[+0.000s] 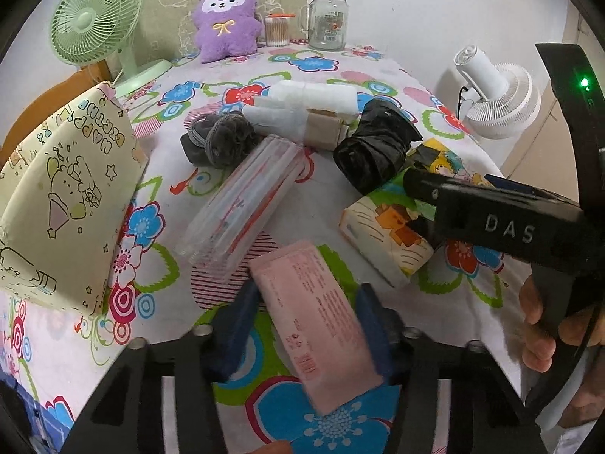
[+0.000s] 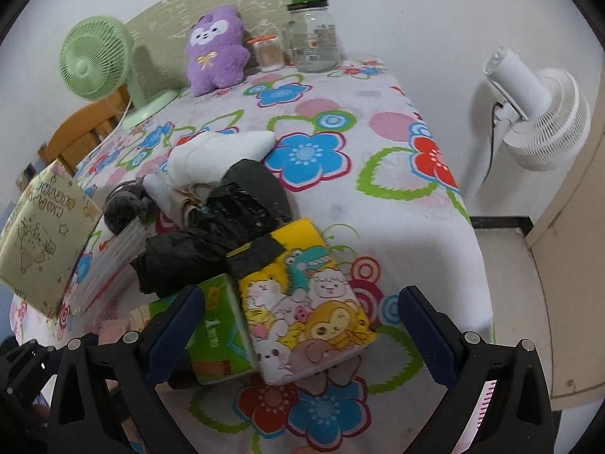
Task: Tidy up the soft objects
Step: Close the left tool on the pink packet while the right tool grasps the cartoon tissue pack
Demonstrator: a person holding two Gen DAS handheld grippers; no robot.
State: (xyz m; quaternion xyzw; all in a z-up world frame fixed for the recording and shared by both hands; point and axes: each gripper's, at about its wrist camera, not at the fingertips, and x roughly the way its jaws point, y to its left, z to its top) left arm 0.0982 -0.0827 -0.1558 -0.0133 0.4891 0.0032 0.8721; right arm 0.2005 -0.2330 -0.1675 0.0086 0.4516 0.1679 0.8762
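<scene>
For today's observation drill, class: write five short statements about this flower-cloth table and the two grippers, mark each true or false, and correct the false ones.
1. The left gripper has a pink packet between its fingers. True.
2. The right gripper is clamped on the cartoon-animal tissue pack. False: its fingers stand wide apart, with the pack lying between them.
3. A purple plush toy sits at the far edge of the table, near a green fan. True.
4. The glass jar lies on its side. False: it stands upright with a green-topped lid.
5. The black bag hangs from the white fan. False: it lies on the table among the other soft things.
</scene>
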